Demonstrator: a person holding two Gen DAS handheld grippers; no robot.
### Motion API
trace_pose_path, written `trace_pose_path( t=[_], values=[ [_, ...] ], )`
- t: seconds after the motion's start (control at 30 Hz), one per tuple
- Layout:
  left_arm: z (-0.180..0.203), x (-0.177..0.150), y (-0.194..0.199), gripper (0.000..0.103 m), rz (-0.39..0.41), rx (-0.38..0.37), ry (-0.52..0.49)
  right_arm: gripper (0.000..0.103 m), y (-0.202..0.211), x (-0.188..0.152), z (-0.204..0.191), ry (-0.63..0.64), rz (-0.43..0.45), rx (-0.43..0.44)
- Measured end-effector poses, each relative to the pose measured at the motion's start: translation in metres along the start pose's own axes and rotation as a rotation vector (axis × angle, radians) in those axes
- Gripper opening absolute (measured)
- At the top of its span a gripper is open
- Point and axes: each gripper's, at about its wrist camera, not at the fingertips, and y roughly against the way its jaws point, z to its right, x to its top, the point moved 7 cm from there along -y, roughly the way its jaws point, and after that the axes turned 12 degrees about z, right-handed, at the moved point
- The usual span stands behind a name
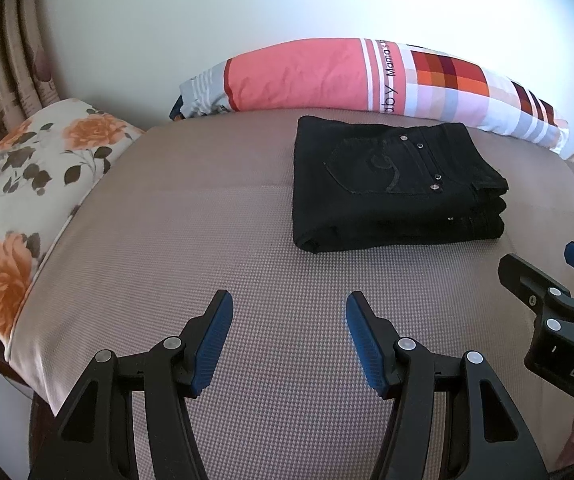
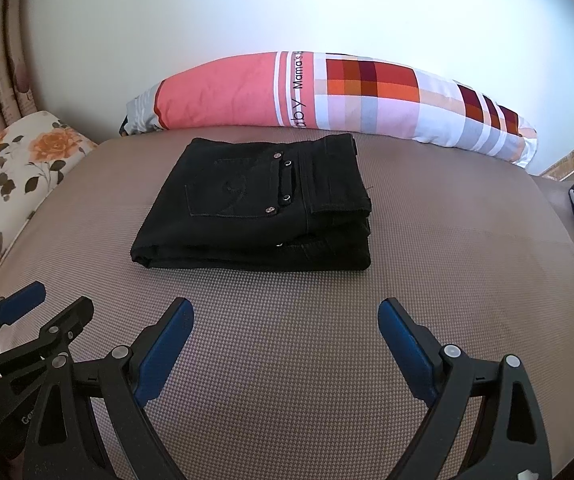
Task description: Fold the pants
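Jaws apart, empty, both: left gripper (image 1: 289, 308), right gripper (image 2: 285, 314). Black pants (image 2: 259, 208) lying as compact folded stack on bed (image 2: 287, 360), near striped pillow (image 2: 327, 96). Folding apparently complete; nothing left.

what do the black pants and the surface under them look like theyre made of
The black pants look like matte denim: a stitched back pocket, small shiny metal rivets and thick stacked folds. The bed surface under them looks like a woven taupe fabric with a fine houndstooth-like check and no sheen; the exact fibre cannot be told.
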Motion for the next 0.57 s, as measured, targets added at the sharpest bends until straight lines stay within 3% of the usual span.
trace_pose_path(
  t=[0.57],
  values=[
    [0.0022, -0.0030, -0.0056, 0.060, -0.012, -0.017, -0.003, 0.092, -0.0029, -0.0031, 0.0013, -0.002, -0.010, 0.000]
  ],
)
